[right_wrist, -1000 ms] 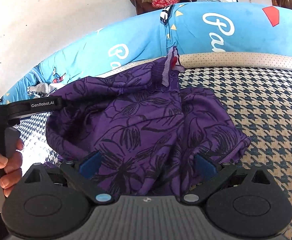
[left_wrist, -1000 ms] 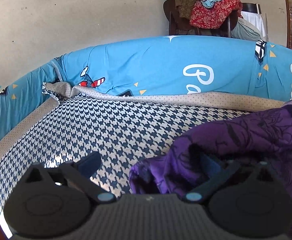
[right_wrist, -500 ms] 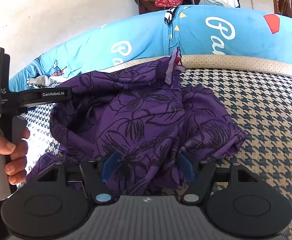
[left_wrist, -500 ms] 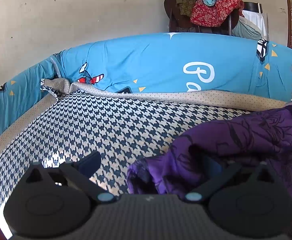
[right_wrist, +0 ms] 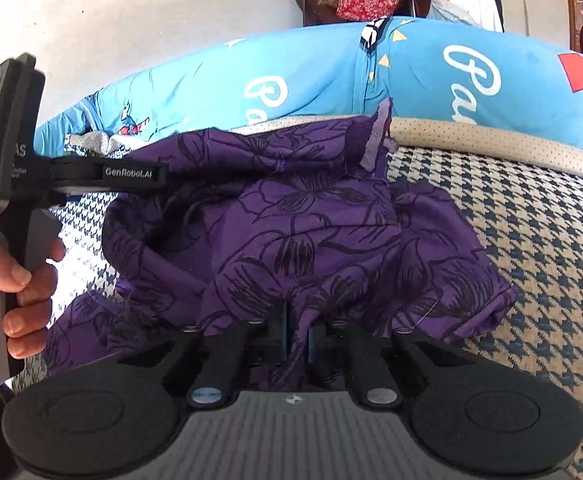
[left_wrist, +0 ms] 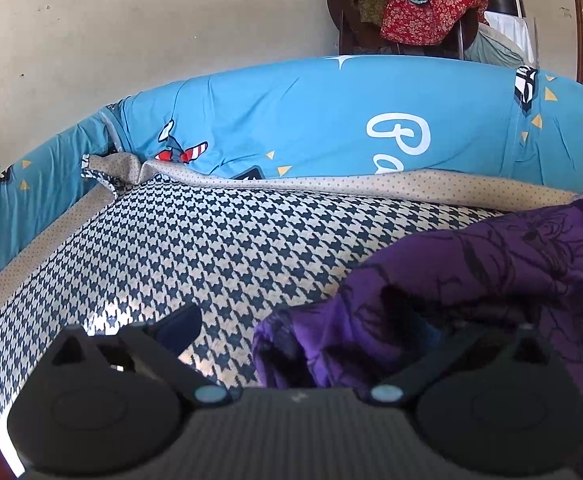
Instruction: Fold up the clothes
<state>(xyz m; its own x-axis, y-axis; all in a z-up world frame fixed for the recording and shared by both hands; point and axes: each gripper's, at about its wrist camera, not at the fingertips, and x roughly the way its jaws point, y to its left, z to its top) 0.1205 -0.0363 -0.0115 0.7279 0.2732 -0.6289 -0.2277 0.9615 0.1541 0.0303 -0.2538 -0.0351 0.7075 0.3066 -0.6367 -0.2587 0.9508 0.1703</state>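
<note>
**Ana:** Bedding first, since it fills both views: a houndstooth cover (left_wrist: 211, 248) spreads across the bed, with a blue printed quilt (left_wrist: 311, 120) banked along its far edge, in the upper half of each frame. Behind that, top centre, a chair heaped with more clothes (left_wrist: 423, 12).

**Ben:** And the thing being folded?

**Ana:** The purple floral garment (right_wrist: 291, 232). It lies in a rumpled heap on the houndstooth cover, centre of the right wrist view and lower right of the left one. No flat panel, no crease, no tidy edge anywhere.

**Ben:** So nothing is folded yet?

**Ana:** That's how I read it. It looks like the very start: the cloth has to be lifted, spread out and smoothed before any fold can be made.

**Ben:** What about the grips?

**Ana:** The right hand-held gripper (right_wrist: 297, 340), bottom centre of its frame, has its jaws pinched together on a ridge of the purple fabric. The left hand-held gripper (left_wrist: 303, 328) has its jaws spread wide; one finger sits over bare cover, the other is half buried in the heap's edge, clamping nothing. A hand (right_wrist: 23, 288) holds its grey handle at the left edge.
</note>
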